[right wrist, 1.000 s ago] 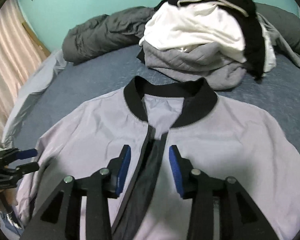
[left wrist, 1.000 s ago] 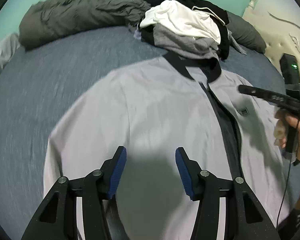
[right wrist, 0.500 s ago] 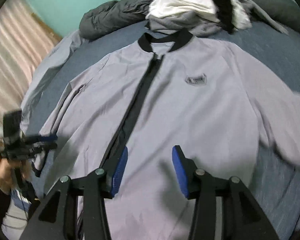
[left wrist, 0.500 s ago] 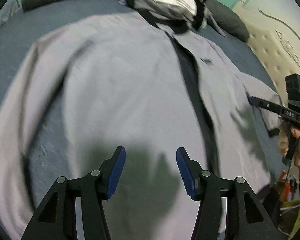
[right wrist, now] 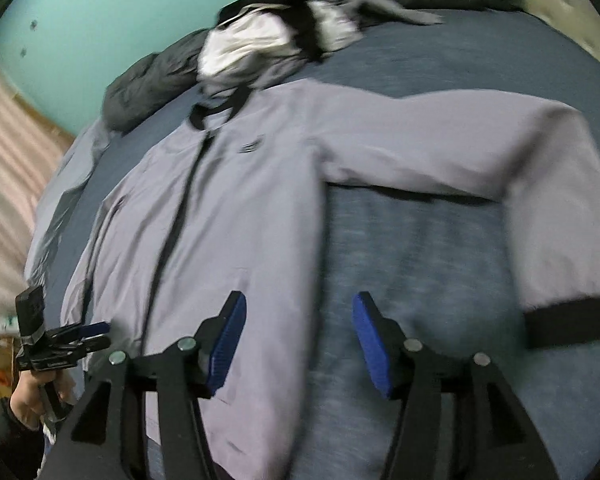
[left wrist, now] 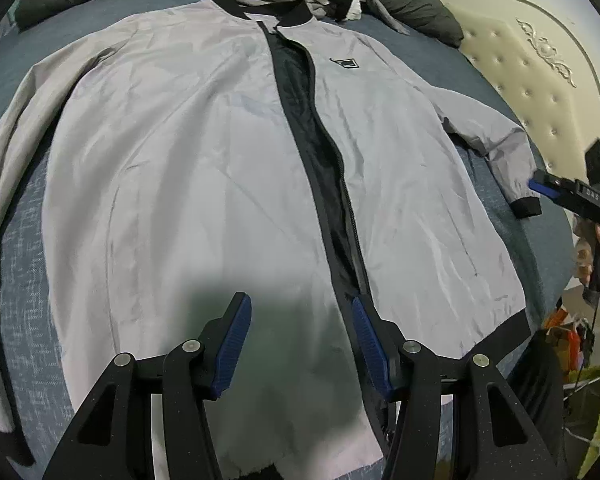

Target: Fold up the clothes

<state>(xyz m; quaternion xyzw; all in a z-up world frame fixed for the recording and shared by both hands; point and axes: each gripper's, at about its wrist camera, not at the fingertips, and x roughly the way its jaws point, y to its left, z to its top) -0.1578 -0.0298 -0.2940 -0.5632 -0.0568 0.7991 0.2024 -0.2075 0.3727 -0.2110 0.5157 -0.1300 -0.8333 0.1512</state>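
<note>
Overhead, both tongs, left (left wrist: 298, 344) and right (right wrist: 298, 344), hover agape and empty above the jacket (left wrist: 204, 152).

The jacket (left wrist: 204, 152) is pale grey with a black collar, black cuffs and a black zip strip. The bed (right wrist: 452, 248) beneath it wears a mottled slate-blue sheet. At 12 o'clock the clothes pile (right wrist: 268, 36) mixes white, grey and black. Both grippers' fingers (left wrist: 233, 344) carry blue ribbed pads on black frames. The wall (right wrist: 112, 12) is turquoise.

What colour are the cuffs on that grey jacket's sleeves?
Black. The cuff at the end of the grey jacket sleeve shows best in the right wrist view.
</note>
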